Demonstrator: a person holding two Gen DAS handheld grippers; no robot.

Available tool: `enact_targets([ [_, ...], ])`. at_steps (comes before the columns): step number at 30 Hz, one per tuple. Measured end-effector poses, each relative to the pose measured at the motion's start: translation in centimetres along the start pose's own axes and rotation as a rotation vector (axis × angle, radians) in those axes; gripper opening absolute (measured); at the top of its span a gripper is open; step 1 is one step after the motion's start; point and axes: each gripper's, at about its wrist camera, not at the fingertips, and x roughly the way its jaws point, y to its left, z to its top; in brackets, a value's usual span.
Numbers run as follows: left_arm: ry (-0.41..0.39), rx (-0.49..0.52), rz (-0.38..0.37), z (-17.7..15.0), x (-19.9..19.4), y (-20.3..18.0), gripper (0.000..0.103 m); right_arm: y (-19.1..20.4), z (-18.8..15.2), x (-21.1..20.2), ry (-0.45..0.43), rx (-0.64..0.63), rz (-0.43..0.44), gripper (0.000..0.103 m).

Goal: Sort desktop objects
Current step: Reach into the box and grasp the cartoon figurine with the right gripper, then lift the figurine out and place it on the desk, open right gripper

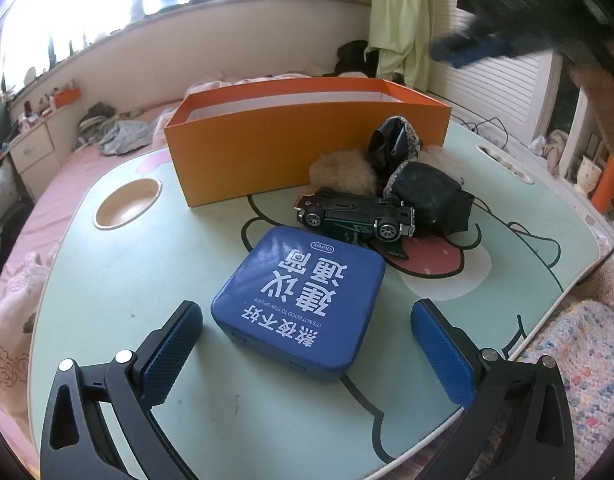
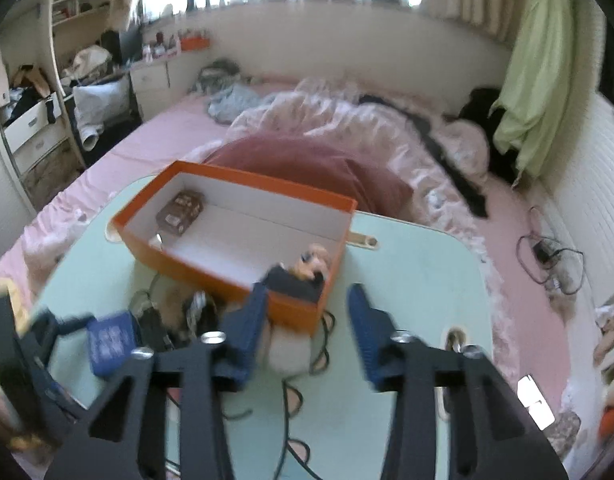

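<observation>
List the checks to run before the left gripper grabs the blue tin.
1. Left gripper open, straddling the blue tin: ok.
2. Pads clear of the tin's sides: ok.
3. Toy car apart from the tin's far corner: cannot tell.
4. Orange box has bare floor left inside: ok.
5. Right gripper empty: ok.

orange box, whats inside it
The orange box holds a brown packet at one end and a dark item with a tan toy at the other; the near wall hides part of the floor.
</observation>
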Motion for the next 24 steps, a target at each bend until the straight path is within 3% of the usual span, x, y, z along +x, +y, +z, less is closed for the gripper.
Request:
enact_targets([
  [3, -0.002, 0.0, -0.001, 0.0, 0.0, 0.0, 0.103, -1.0, 3.9, 2.8, 0.161, 0.065, 0.111, 0.036],
  [5, -0.004, 0.0, -0.001, 0.0, 0.0, 0.0, 0.103, -0.8, 4.9, 4.5, 0.227, 0.075, 0.118, 0.036],
  [9, -0.008, 0.001, -0.004, 0.0, -0.1, 0.0, 0.103, 1.4, 4.9, 8.4, 0.343, 0.03, 0.049, 0.036],
  [13, -0.012, 0.0, -0.005, 0.1, 0.0, 0.0, 0.103, 1.6, 4.8, 11.6, 0.427, -0.002, -0.113, 0.034],
  [17, -0.012, 0.001, -0.006, 0.1, 0.0, 0.0, 0.103, 1.4, 4.9, 13.2, 0.47, -0.023, -0.21, 0.036],
  [20, -0.016, 0.003, -0.009, 0.0, 0.0, 0.2, 0.103, 1.3, 4.5, 15.4, 0.521, -0.033, -0.227, 0.031],
  [24, -0.018, 0.003, -0.011, 0.0, 0.0, 0.2, 0.103, 1.7, 4.4, 15.8, 0.494, -0.048, -0.276, 0.03],
])
